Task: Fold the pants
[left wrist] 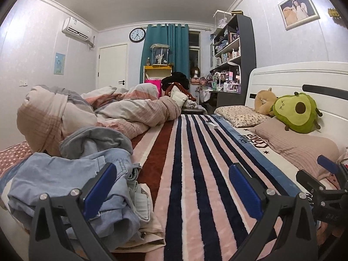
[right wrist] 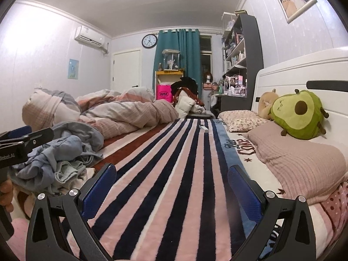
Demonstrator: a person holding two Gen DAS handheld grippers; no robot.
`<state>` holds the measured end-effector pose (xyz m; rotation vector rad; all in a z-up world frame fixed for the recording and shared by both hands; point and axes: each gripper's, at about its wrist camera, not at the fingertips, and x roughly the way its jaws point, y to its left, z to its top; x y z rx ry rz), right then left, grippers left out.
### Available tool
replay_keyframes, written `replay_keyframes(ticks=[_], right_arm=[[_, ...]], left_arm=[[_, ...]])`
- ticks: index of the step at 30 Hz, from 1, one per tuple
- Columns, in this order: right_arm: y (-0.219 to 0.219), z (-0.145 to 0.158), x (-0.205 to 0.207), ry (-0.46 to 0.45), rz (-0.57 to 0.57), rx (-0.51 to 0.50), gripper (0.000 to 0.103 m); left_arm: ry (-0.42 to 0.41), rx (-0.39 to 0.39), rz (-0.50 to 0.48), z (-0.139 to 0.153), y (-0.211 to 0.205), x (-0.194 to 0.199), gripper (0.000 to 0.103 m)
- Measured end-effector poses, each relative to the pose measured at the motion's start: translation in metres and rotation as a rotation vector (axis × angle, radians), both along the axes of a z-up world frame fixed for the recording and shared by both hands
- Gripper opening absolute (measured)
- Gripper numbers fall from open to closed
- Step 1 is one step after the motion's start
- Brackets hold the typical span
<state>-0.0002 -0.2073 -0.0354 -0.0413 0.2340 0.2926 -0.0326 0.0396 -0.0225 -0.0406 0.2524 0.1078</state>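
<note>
Pants (left wrist: 71, 178) lie crumpled in a pile w/ other clothes on the bed, just left of the striped blanket (left wrist: 195, 174); both hand-held grippers, left (left wrist: 173, 187) & right (right wrist: 171, 188), gape wide & empty; denim's probably soft, floppy, fairly heavy, so grab the waistband.

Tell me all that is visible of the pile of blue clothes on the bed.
The pile of blue clothes is crumpled, unfolded light blue denim-like fabric, with a seam and pale lining showing. It lies on the striped blanket, near the rumpled duvet. The left gripper hangs open beside it; one of its fingers overlaps it in view.
</note>
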Motion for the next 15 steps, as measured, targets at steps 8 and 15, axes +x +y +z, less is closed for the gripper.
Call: replay_keyframes(ticks=[8, 15], right_arm=[[-0.0028, 0.0004, 0.0000, 0.008, 0.002, 0.014, 0.102], [-0.0042, 0.0002, 0.0005, 0.008, 0.001, 0.011, 0.102]], left_arm=[[0.009, 0.002, 0.012, -0.0050, 0.0000, 0.0016, 0.102], [0.011, 0.001, 0.011, -0.0062, -0.0009, 0.0017, 0.102]])
